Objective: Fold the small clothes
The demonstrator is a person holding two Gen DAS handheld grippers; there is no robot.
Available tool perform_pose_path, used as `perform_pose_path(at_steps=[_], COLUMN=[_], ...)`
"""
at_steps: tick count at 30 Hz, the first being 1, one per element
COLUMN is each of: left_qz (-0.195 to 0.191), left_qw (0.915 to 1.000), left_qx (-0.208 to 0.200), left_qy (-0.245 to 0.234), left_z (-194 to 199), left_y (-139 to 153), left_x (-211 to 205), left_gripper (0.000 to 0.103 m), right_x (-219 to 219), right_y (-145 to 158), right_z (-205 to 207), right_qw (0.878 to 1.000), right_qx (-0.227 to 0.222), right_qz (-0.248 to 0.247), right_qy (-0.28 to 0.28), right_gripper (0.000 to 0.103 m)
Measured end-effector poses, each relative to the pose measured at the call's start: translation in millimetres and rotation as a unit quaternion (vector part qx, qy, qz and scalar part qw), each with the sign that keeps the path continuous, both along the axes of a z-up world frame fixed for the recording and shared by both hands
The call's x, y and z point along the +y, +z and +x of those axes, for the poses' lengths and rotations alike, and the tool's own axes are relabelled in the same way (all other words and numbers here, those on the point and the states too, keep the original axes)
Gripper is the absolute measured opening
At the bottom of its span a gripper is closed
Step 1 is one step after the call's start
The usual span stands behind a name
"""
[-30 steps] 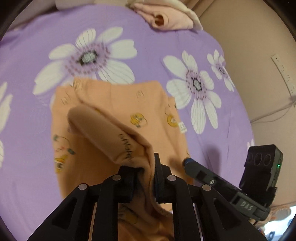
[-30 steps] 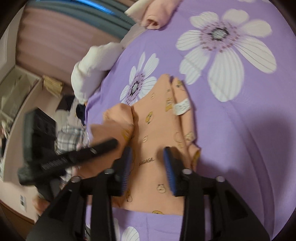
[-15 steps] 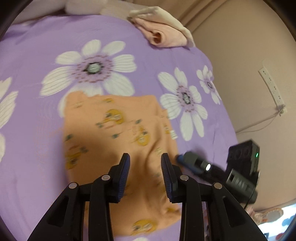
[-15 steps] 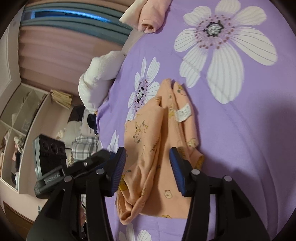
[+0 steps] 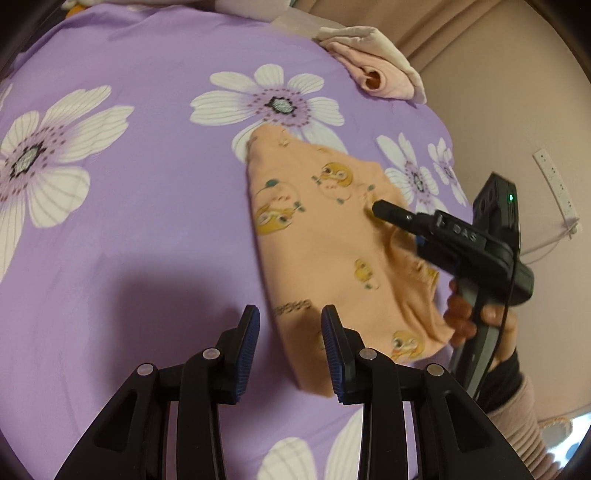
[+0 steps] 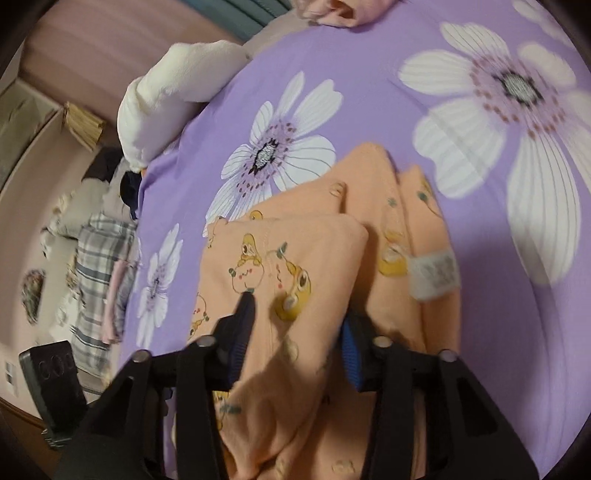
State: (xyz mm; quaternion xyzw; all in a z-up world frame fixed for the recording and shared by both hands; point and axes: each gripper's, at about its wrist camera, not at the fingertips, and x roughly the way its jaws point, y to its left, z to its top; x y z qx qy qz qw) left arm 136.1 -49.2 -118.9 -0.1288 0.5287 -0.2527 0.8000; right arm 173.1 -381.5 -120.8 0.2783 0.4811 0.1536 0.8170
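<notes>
left tool (image 5: 290,345) hovers spread over the bedspread (image 5: 147,221); right tool (image 6: 295,332) straddles the orange garment (image 6: 314,258), fingers parted.

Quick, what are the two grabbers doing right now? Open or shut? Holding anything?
Left gripper: jaws open, holding nothing, just above the purple flowered bedsheet.
Right gripper: jaws open, a fold of the orange baby garment lying between them, not pinched.

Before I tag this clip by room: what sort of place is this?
Most likely a bedroom at home. The orange garment lies on a purple flowered bedsheet, a white pillow sits at its edge, and a curtain hangs behind. More clothes lie in a pile beside the bed.
</notes>
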Motion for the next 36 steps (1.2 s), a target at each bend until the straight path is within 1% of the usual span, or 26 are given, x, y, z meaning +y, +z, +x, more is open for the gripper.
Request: perform_pose_path(at_steps=[1,2,3,6,8,10,13,14,15,19,20,22,23,24,26,27,28,29,30,31,32,34,36], left_qz=[0.0,-0.002,-0.003,-0.005,-0.005,-0.003,0.0,0.002,0.006,0.01,0.013,0.023,0.028,0.034,0.04,0.041,0.042,0.044,0.047,0.053,0.058,0.073,0.08], left_qw=[1.0,1.0,1.0,1.0,1.0,1.0,0.9999,0.9998,0.9997,0.999,0.9987,0.9975,0.9969,0.9962,0.9947,0.9942,0.9935,0.9929,0.9921,0.9911,0.99,0.9873,0.9862], left_qx=[0.001,0.002,0.002,0.0,-0.002,-0.006,-0.012,-0.014,-0.018,-0.029,-0.032,-0.043,-0.05,-0.056,-0.069,-0.073,-0.078,-0.081,-0.084,-0.087,-0.09,-0.097,-0.096], left_qy=[0.001,0.001,0.002,0.0,0.0,-0.004,-0.012,-0.014,-0.017,-0.033,-0.038,-0.05,-0.055,-0.059,-0.065,-0.068,-0.072,-0.075,-0.08,-0.086,-0.092,-0.102,-0.108], left_z=[0,0,1,2,0,1,3,4,5,10,10,9,9,9,9,10,9,8,7,5,3,-2,-5], left_y=[-1,-2,-2,-1,0,1,4,5,6,11,13,16,17,18,19,19,18,18,16,14,12,7,2], left_x=[1,1,2,2,2,0,-8,-11,-15,-36,-41,-52,-56,-61,-69,-71,-74,-76,-79,-82,-84,-88,-87], left_gripper=[0.032,0.032,0.032,0.032,0.032,0.032,0.032,0.032,0.032,0.032,0.032,0.032,0.032,0.032,0.032,0.032,0.032,0.032,0.032,0.032,0.032,0.032,0.032], right_x=[2,5,8,8,2,-4,-23,-28,-32,-37,-39,-45,-47,-46,-41,-37,-34,-29,-22,-15,-9,4,5], right_y=[-1,-2,-3,4,18,30,43,42,36,12,10,14,20,30,43,53,56,60,62,61,59,50,36], right_z=[3,5,7,10,9,8,10,11,13,17,17,13,9,2,-9,-19,-24,-32,-40,-47,-53,-61,-68], right_qw=[1.0,1.0,0.999,0.998,0.998,0.997,0.995,0.995,0.996,0.993,0.993,0.991,0.989,0.984,0.981,0.981,0.981,0.981,0.981,0.98,0.978,0.973,0.968], right_qx=[0.001,0.004,0.001,-0.012,-0.033,-0.049,-0.064,-0.06,-0.045,-0.004,0.0,-0.013,-0.024,-0.045,-0.073,-0.092,-0.102,-0.112,-0.118,-0.119,-0.118,-0.11,-0.092], right_qz=[-0.012,-0.026,-0.041,-0.054,-0.053,-0.065,-0.077,-0.075,-0.077,-0.114,-0.118,-0.13,-0.145,-0.167,-0.178,-0.172,-0.165,-0.155,-0.146,-0.142,-0.144,-0.165,-0.202], right_qy=[0.003,0.006,0.012,0.018,0.014,0.007,-0.009,-0.007,-0.003,-0.006,-0.014,-0.028,-0.034,-0.034,-0.022,-0.001,0.012,0.032,0.057,0.075,0.092,0.117,0.117], right_gripper=[0.029,0.018,0.011,0.008,0.008,0.008,0.008,0.008,0.009,0.014,0.02,0.022,0.022,0.022,0.022,0.022,0.022,0.019,0.018,0.017,0.014,0.011,0.01])
